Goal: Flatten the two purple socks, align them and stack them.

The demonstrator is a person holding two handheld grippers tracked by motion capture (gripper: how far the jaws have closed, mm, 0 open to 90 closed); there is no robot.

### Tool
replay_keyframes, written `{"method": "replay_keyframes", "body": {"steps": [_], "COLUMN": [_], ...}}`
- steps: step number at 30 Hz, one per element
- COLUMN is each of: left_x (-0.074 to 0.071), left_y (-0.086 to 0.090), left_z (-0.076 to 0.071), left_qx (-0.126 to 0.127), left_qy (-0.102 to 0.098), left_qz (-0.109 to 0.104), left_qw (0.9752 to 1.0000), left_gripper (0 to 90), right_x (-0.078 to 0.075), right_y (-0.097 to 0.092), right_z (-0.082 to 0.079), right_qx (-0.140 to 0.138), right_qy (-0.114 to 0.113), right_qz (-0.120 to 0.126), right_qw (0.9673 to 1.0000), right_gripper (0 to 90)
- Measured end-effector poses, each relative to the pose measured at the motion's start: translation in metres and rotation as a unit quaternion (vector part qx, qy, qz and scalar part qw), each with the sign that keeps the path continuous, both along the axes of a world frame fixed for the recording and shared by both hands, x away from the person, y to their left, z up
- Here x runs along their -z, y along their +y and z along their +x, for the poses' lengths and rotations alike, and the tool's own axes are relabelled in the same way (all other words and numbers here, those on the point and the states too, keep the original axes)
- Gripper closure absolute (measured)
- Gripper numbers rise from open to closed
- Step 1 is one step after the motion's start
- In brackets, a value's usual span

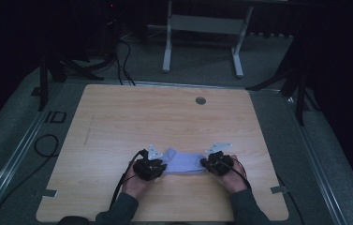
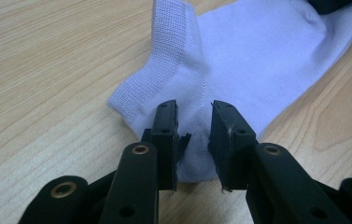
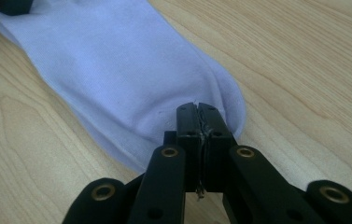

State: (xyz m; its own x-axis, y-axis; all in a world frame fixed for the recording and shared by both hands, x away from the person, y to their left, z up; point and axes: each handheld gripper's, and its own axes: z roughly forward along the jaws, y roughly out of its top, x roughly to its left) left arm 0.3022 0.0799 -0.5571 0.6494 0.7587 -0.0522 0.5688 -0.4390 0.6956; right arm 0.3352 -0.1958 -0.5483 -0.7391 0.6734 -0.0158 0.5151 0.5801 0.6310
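Dim surroundings are framing a pale wooden bench with rounded corners, sitting on grey carpet, with a second grey-framed table standing behind it and dark cables trailing across the floor. Near the front edge of the bench a light lilac sock is lying flat, stretched sideways between the person's two hands.

The right gripper is pinching the toe end of the sock: in the right gripper view its jaws are pressed tight together with a thin edge of fabric caught between them. The left gripper is sitting at the heel, just below the ribbed cuff; its jaws are standing apart with a fold of the sock between them, and the pads are not pressing on the cloth, so this end is lying loose.

Judging by the layout, the work of flattening or folding the sock is only partly along: the sock is already spread smooth and one end is secured, while the left side is waiting for a fresh grip before any fold or lift can follow. Nothing else is lying on the bench apart from a small round grommet near the far edge.
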Motion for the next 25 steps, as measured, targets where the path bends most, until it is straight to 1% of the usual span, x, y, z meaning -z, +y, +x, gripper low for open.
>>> {"method": "replay_keyframes", "body": {"steps": [4,7,8,11,13,14,16,18,19,20,21,23,24,25], "left_x": [0.000,-0.001,-0.003,-0.009,-0.013,-0.014,-0.016,-0.016,-0.016,-0.017,-0.017,-0.017,-0.017,-0.017], "left_y": [0.002,0.005,0.006,0.012,0.015,0.017,0.022,0.027,0.027,0.033,0.035,0.039,0.039,0.042], "left_z": [-0.002,-0.004,-0.004,-0.004,-0.004,-0.004,-0.003,-0.001,-0.001,0.002,0.003,0.005,0.005,0.007], "left_qx": [0.002,0.007,0.006,0.006,0.002,0.000,-0.010,-0.023,-0.023,-0.038,-0.045,-0.055,-0.055,-0.067], "left_qy": [-0.004,-0.006,-0.010,-0.022,-0.029,-0.031,-0.033,-0.036,-0.036,-0.035,-0.036,-0.038,-0.038,-0.038], "left_qz": [-0.001,-0.016,-0.025,-0.044,-0.050,-0.053,-0.054,-0.053,-0.053,-0.051,-0.049,-0.045,-0.045,-0.037], "left_qw": [1.0000,0.9998,0.9996,0.9988,0.9983,0.9981,0.9979,0.9977,0.9977,0.9974,0.9972,0.9968,0.9968,0.9964], "left_gripper": [67.2,62.4,61.4,59.5,58.6,58.0,57.5,57.5,57.5,57.5,57.5,57.4,57.1,57.1], "right_x": [0.000,0.000,0.000,0.000,-0.003,-0.005,-0.011,-0.016,-0.016,-0.017,-0.017,-0.016,-0.016,-0.015], "right_y": [-0.001,-0.003,-0.004,-0.009,-0.012,-0.014,-0.019,-0.026,-0.026,-0.029,-0.037,-0.043,-0.043,-0.046], "right_z": [-0.001,-0.001,-0.001,-0.002,-0.004,-0.004,-0.004,-0.004,-0.004,-0.004,-0.002,0.000,0.000,0.001], "right_qx": [0.002,0.006,0.009,0.014,0.013,0.011,0.014,0.018,0.018,0.022,0.033,0.046,0.046,0.052], "right_qy": [-0.001,-0.004,-0.005,-0.001,-0.008,-0.011,-0.015,-0.020,-0.020,-0.022,-0.023,-0.022,-0.022,-0.023], "right_qz": [0.002,0.000,0.000,0.016,0.023,0.031,0.050,0.061,0.061,0.067,0.072,0.073,0.073,0.073], "right_qw": [1.0000,1.0000,0.9999,0.9998,0.9996,0.9994,0.9985,0.9978,0.9978,0.9973,0.9966,0.9960,0.9960,0.9957], "right_gripper": [87.9,87.1,86.2,80.5,75.1,71.6,66.7,62.9,62.9,61.6,59.6,58.0,58.0,56.9]}}
